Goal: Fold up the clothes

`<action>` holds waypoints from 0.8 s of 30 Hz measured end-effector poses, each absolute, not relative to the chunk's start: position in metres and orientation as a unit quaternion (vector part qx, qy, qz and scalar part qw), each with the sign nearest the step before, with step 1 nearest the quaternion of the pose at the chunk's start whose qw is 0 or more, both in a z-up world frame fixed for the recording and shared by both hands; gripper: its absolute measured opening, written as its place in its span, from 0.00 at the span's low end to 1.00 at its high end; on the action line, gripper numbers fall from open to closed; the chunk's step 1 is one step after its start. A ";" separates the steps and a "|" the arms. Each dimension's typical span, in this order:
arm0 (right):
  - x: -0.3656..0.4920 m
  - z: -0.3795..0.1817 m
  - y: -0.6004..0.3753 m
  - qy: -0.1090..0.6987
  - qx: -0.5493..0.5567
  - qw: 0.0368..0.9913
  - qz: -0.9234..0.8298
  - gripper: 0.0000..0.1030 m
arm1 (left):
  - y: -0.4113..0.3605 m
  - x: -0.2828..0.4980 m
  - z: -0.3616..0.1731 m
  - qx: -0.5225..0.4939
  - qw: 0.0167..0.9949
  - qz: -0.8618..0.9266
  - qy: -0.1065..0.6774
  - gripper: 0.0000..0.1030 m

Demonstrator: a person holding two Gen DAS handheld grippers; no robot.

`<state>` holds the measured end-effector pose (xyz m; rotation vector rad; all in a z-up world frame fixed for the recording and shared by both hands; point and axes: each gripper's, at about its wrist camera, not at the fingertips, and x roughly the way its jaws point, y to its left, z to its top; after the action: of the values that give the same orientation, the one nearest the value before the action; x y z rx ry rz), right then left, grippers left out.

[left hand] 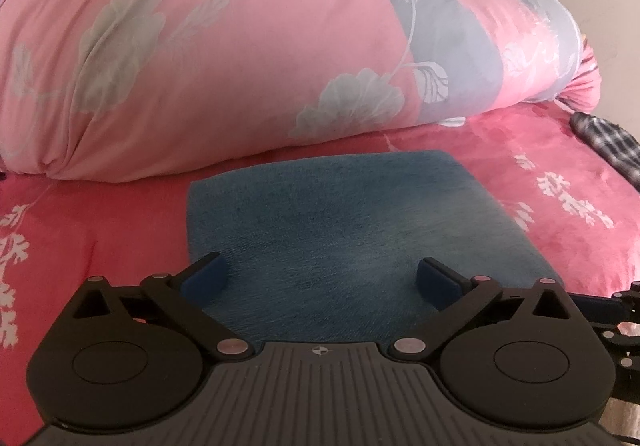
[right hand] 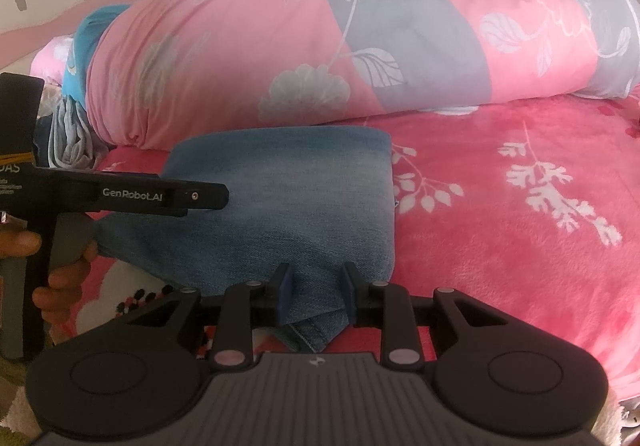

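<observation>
The right claw (right hand: pixel 316 292) is nearest, clenched on a bunched corner of the folded jeans (right hand: pixel 288 206) at six o'clock. The left claw (left hand: pixel 320 278) hangs spread wide and empty above the denim. The jeans lie as a compact blue rectangle on the pink bed (right hand: pixel 500 226), the rolled quilt (right hand: pixel 360 26) at twelve o'clock. This looks like the last fold; next, tuck that corner flat and let go.

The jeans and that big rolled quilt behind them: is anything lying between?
Nothing. In both wrist views the jeans lie right by the quilt, with only a strip of pink bedsheet showing.
</observation>
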<state>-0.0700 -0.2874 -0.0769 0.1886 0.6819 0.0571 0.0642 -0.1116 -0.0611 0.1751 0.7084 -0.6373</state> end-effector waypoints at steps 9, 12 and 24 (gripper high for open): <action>-0.069 -0.076 -0.287 0.335 0.092 0.937 0.029 0.30 | -0.115 0.068 -0.059 0.088 0.884 -0.298 0.349 1.00; -0.069 -0.075 -0.286 0.336 0.089 0.937 0.029 0.31 | -0.117 0.069 -0.059 0.089 0.884 -0.296 0.352 1.00; -0.071 -0.075 -0.282 0.335 0.084 0.938 0.024 0.33 | -0.121 0.070 -0.059 0.088 0.884 -0.286 0.360 1.00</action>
<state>-0.0710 -0.2819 -0.0747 0.1708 0.6846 0.0494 0.0703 -0.1207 -0.0588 0.1838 0.7497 -0.5954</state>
